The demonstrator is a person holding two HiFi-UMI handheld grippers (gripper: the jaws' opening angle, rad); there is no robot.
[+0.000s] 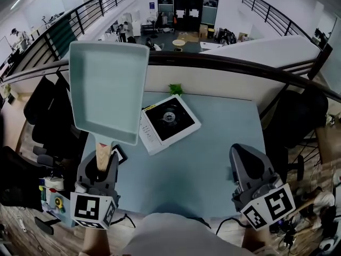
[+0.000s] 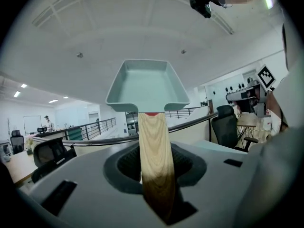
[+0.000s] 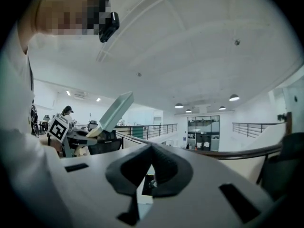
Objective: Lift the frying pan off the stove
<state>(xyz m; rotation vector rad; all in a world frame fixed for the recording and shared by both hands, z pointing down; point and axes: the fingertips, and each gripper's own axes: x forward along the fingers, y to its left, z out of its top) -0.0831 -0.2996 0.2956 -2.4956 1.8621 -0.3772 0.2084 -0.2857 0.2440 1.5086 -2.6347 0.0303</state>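
Observation:
The pale green rectangular frying pan (image 1: 109, 89) is held up in the air, well above the table's left side and clear of the stove (image 1: 170, 120). My left gripper (image 1: 98, 161) is shut on its wooden handle (image 1: 103, 152) and points upward. In the left gripper view the handle (image 2: 154, 151) runs up between the jaws of that gripper (image 2: 154, 175) to the pan (image 2: 146, 82). My right gripper (image 1: 248, 167) hovers over the table's right side, shut with nothing in it. The right gripper view shows the closed gripper (image 3: 151, 167) and the tilted pan (image 3: 116, 110) at the left.
The white-framed black stove sits at the back middle of the blue-grey table (image 1: 213, 159), with a small green plant (image 1: 175, 89) behind it. A small dark device (image 1: 119, 154) lies by the left gripper. A railing (image 1: 240, 68) runs behind the table, and dark chairs (image 1: 48, 111) stand to its left.

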